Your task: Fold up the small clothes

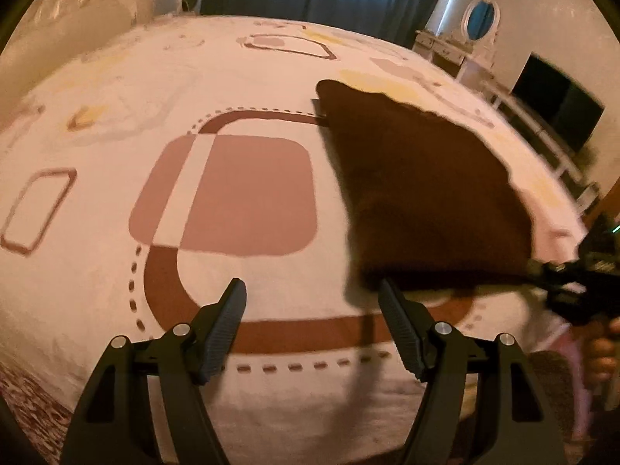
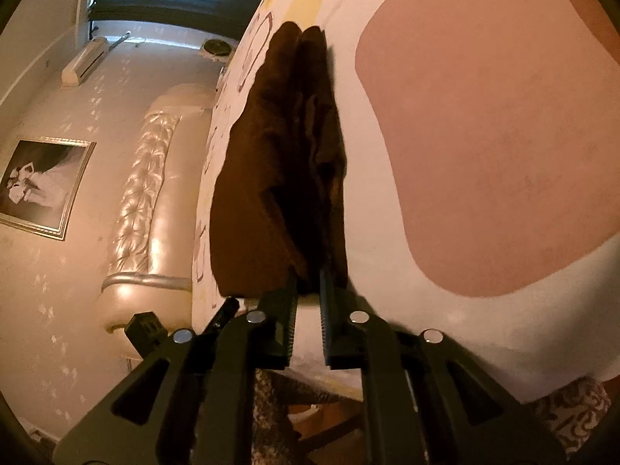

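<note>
Right claw (image 2: 309, 302) pinched on brown garment's (image 1: 426, 193) near edge, half-lifted off bedspread (image 1: 116, 116) | left claw (image 1: 312, 310) wide, empty | risk: thin grip slips, fold collapses.

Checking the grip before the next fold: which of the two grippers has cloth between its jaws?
The right gripper: its jaws pinch the brown cloth's edge. The left gripper is open over bare bedspread.
</note>
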Tool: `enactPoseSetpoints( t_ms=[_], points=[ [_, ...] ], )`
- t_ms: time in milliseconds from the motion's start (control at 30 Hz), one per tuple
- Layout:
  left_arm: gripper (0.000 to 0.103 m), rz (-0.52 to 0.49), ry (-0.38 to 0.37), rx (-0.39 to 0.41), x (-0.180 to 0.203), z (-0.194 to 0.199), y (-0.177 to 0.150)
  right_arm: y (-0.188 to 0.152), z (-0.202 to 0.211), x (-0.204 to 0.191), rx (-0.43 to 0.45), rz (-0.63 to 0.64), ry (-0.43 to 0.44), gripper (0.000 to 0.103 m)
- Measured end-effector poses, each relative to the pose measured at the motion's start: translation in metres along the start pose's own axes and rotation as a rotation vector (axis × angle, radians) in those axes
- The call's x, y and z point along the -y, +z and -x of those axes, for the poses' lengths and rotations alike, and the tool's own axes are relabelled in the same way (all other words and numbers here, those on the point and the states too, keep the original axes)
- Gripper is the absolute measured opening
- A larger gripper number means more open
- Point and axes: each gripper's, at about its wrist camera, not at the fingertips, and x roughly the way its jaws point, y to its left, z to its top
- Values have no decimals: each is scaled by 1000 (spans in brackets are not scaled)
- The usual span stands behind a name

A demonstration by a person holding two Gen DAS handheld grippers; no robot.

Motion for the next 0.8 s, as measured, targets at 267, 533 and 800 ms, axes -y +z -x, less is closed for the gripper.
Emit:
enactPoseSetpoints(
  t_ms=[267, 533, 800],
  points=[
    [70, 352, -351, -78, -47, -11, 34, 23, 11, -13, 35, 61, 2, 56],
    [70, 416, -489, -173, -29, -65, 58, 41, -24, -25, -2, 93, 15, 55],
    [39, 288, -315, -148, -1, -63, 52, 34, -30, -12, -28, 124, -21, 10]
  ],
)
